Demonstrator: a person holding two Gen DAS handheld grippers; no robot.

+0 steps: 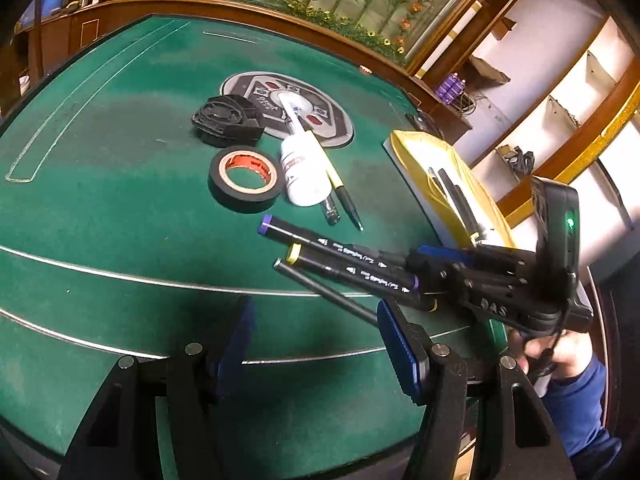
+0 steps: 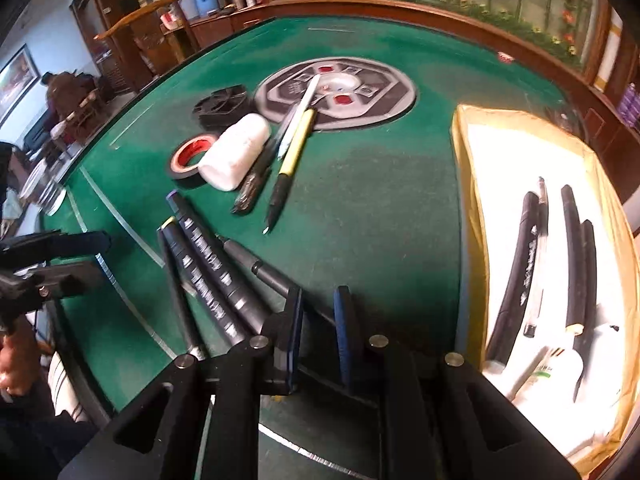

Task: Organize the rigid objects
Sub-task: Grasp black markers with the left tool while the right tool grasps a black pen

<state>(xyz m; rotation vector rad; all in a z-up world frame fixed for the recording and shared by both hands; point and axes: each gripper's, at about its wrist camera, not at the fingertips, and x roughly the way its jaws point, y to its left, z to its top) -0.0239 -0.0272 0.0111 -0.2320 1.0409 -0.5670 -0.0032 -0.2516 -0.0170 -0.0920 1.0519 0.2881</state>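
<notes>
Three dark pens lie side by side on the green table: a purple-capped marker (image 1: 320, 245) (image 2: 208, 256), a yellow-capped marker (image 1: 352, 273) (image 2: 188, 268) and a thin black pen (image 1: 326, 294). A grey pen (image 2: 256, 268) runs under my right gripper (image 2: 319, 332) (image 1: 420, 280), whose blue pads stand a narrow gap apart, open, not pressing on it. My left gripper (image 1: 318, 350) (image 2: 92, 258) hovers open just short of the markers, with nothing in it. The yellow-lined tray (image 2: 472, 200) (image 1: 404, 148) at the right holds several dark pens.
Further back lie a black tape roll (image 1: 242, 178) (image 2: 188, 164), a white bottle (image 1: 304, 172) (image 2: 236, 152), a yellow-and-black pen (image 1: 340, 188) (image 2: 288, 164), a white pen (image 2: 300, 116) and a black fan part (image 1: 226, 120) (image 2: 222, 108), by the table's centre disc (image 2: 384, 96).
</notes>
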